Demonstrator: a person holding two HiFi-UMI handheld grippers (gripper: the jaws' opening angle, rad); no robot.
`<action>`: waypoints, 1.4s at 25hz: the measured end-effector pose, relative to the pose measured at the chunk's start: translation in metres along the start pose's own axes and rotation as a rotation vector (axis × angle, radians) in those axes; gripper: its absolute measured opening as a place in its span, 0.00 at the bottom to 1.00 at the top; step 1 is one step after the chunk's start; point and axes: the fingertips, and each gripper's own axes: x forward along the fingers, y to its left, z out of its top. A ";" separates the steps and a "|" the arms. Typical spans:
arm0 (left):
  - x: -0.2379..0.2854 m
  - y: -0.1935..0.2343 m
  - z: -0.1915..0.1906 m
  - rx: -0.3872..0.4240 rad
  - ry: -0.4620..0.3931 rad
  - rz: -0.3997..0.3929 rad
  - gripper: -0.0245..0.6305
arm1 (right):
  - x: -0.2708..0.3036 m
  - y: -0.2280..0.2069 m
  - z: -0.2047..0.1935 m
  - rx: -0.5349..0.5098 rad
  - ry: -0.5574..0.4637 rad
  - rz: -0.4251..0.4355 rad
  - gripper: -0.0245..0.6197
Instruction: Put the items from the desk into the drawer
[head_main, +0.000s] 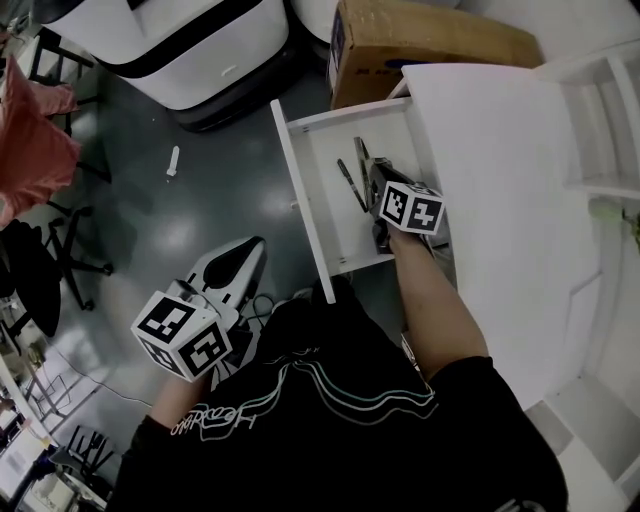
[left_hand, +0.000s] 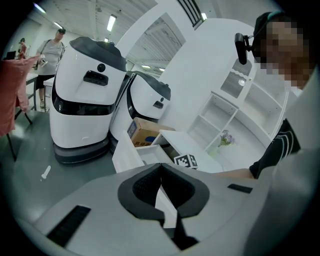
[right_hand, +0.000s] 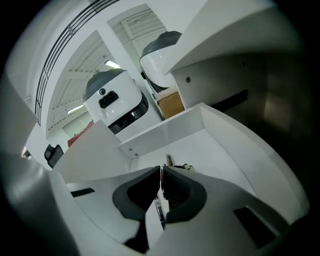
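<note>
The right tongs (right_hand: 162, 168) are shut tight on a thin dark pen (right_hand: 159, 210), low inside the open drawer (right_hand: 165, 131). The left tongs (left_hand: 161, 167) are shut too, holding nothing, out over the floor. This looks like the drop-off step. Next, the right tongs should open so the pen lies flat. The pen's print and the brown box's (head_main: 430, 45) blue label are too small to read.
</note>
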 end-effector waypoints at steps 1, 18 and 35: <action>0.001 0.000 0.001 -0.001 -0.001 -0.001 0.07 | 0.001 -0.002 -0.001 -0.024 0.004 -0.010 0.11; -0.004 -0.047 0.003 0.103 0.003 -0.151 0.07 | -0.088 0.070 0.015 -0.102 -0.109 0.072 0.36; -0.064 -0.213 0.035 0.392 -0.055 -0.558 0.07 | -0.435 0.221 0.063 -0.315 -0.582 0.336 0.15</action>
